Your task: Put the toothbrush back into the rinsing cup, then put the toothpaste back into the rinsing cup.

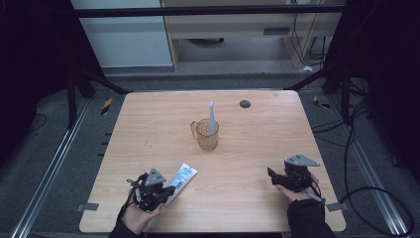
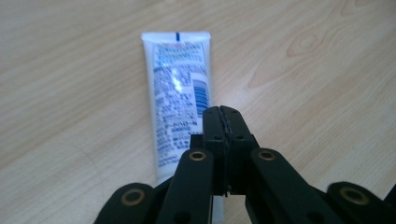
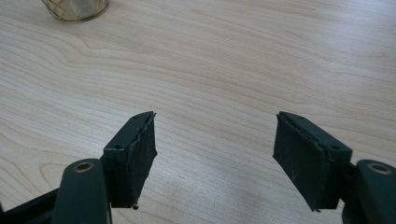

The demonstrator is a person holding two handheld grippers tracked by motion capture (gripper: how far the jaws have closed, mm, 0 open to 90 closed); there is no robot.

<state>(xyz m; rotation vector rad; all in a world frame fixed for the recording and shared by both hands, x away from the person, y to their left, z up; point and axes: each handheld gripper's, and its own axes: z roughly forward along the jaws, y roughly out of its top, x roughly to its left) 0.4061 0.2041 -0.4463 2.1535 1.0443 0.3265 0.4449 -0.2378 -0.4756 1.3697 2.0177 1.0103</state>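
A white toothpaste tube [image 1: 182,177] with blue print lies flat on the wooden table [image 1: 148,119] near its front left. My left gripper [image 1: 168,191] hovers at the tube's near end; in the left gripper view its jaws are pressed together, shut [image 2: 222,114], with nothing between the pads, and the tube [image 2: 180,84] stretches away beneath and past them. My right gripper [image 1: 271,174] rests at the front right, open [image 3: 215,158] over bare wood. An amber see-through mug [image 1: 207,134] holding a white toothbrush [image 1: 212,116] stands mid-table.
A small dark round disc [image 1: 244,104] lies near the table's far edge. The mug's base [image 3: 74,9] shows at the top left of the right gripper view. Metal rails and cables run along the floor on both sides of the table.
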